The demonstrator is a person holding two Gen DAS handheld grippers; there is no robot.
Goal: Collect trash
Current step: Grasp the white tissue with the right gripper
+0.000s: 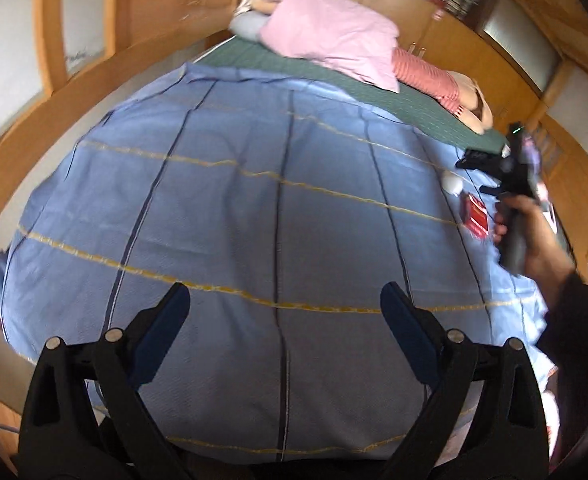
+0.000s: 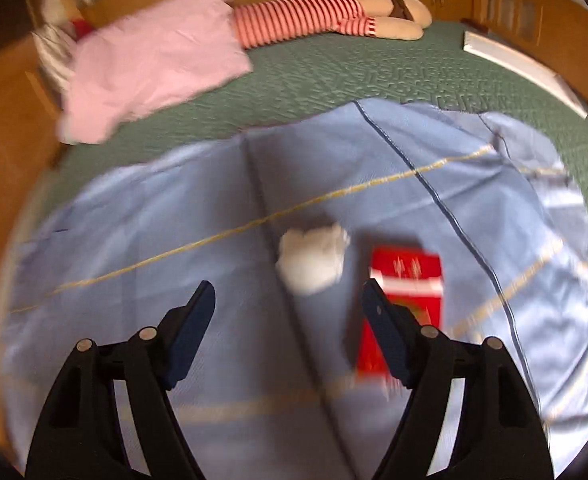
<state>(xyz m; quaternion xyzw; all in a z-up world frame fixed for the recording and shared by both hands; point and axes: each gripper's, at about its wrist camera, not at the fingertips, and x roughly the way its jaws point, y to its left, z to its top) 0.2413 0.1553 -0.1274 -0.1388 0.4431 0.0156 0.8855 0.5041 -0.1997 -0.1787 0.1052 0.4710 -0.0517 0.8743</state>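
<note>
A crumpled white tissue [image 2: 311, 260] and a red cigarette pack [image 2: 403, 304] lie on the blue sheet [image 2: 174, 240] of a bed. My right gripper [image 2: 290, 292] is open and empty, hovering just short of the tissue, its right finger [image 2: 385, 328] over the pack's left edge. In the left wrist view the tissue [image 1: 452, 183] and the pack [image 1: 475, 216] sit at the far right, with the right gripper [image 1: 481, 172] above them. My left gripper [image 1: 286, 300] is open and empty over the middle of the blue sheet [image 1: 254, 200].
A pink pillow [image 2: 150, 64] and a doll in a red striped top [image 2: 305, 16] lie at the head of the bed on a green mattress cover [image 2: 333, 80]. A white board [image 2: 521, 68] lies at the right. Wooden cabinets [image 1: 94, 20] surround the bed.
</note>
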